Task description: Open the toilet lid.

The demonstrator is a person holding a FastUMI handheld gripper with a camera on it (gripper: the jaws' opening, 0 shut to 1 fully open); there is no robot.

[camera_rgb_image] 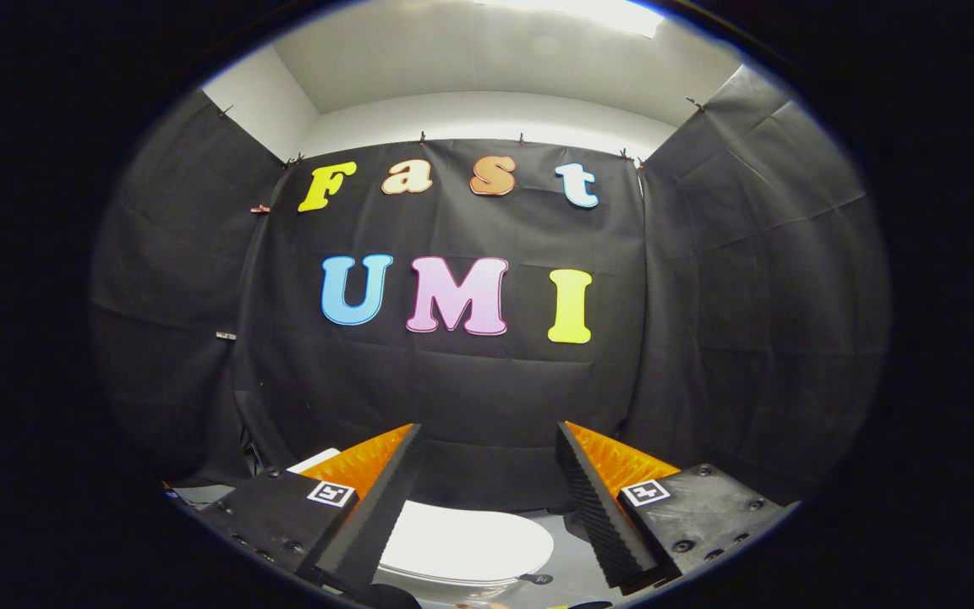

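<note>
Below, the closed toilet lid [466, 545] lies between the gripper's [487, 440] spread fingers.

White toilet lid [466, 545]; black cloth wall [470, 381]; white ceiling [487, 63].

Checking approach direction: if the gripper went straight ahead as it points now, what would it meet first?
Probably the black cloth wall. The open gripper aims above the closed white toilet lid, which lies low between its fingers; depth is unclear.

Black cloth walls [487, 381], white ceiling [487, 59], overhead light [597, 10]
</note>
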